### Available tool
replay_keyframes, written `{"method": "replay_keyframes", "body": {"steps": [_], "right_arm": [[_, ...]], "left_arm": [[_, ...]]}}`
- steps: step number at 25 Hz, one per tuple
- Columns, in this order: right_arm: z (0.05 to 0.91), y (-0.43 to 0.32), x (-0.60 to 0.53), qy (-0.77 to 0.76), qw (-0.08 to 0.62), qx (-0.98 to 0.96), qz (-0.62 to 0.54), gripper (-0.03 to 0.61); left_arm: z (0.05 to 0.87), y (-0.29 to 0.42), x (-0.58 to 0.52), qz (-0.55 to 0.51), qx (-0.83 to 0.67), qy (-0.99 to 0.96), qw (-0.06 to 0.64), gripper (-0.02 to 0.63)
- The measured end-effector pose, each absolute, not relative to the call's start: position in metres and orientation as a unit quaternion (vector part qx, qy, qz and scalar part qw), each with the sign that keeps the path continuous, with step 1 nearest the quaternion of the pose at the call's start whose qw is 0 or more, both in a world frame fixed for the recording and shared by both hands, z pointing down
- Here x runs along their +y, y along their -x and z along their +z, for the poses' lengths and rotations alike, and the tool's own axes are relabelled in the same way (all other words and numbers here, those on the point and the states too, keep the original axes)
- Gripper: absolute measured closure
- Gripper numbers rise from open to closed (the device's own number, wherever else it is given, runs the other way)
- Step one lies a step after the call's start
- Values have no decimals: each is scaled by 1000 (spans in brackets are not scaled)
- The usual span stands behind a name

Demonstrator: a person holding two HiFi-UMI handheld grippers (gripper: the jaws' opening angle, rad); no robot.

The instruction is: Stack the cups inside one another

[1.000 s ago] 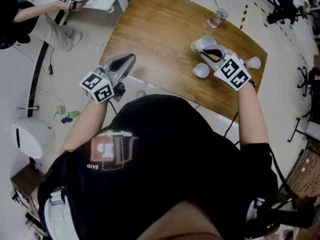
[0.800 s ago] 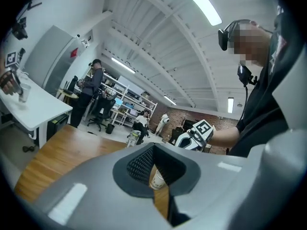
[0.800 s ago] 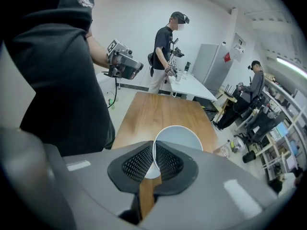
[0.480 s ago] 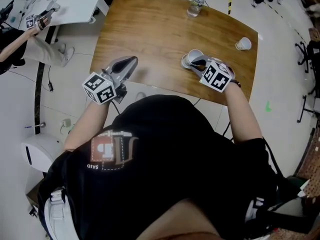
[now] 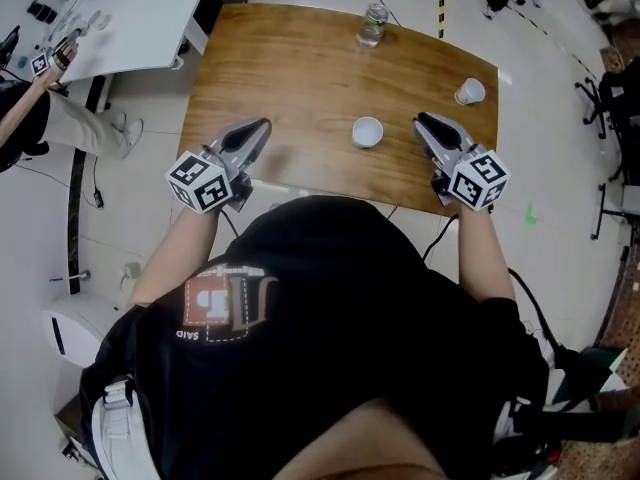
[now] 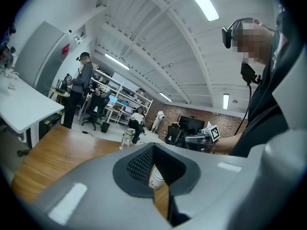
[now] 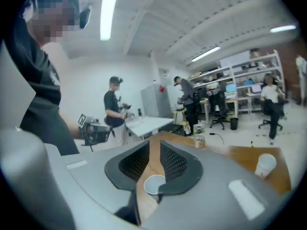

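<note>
Two white cups sit on the wooden surface (image 5: 300,58): the near cup (image 5: 367,131) at its middle and the far cup (image 5: 469,91) at that one's 2 o'clock, with one clear bottle (image 5: 372,25) at 12 o'clock. The left tool (image 5: 260,126), at the near cup's 9 o'clock, has its jaws together and empty. The right tool (image 5: 424,122), at 3 o'clock, has just been opening, and its jaws stand apart with nothing between them.
</note>
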State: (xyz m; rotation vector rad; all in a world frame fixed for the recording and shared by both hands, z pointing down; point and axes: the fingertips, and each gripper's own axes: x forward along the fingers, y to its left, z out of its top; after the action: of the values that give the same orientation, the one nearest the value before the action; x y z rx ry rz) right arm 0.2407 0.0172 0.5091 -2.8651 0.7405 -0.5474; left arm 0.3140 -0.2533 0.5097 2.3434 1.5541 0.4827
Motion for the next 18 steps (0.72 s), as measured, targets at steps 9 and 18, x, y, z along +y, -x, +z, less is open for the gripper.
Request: {"method": "replay_keyframes", "body": {"steps": [9,18], "right_arm": [[552,-167,83,972,192,64,-122,565],[549,-169,81,976,145,85,-139,565]], "left_arm": [[530,-314,-224,190,542,-806,140,612],[527,-311,-213,193,556,-797,137,612]]}}
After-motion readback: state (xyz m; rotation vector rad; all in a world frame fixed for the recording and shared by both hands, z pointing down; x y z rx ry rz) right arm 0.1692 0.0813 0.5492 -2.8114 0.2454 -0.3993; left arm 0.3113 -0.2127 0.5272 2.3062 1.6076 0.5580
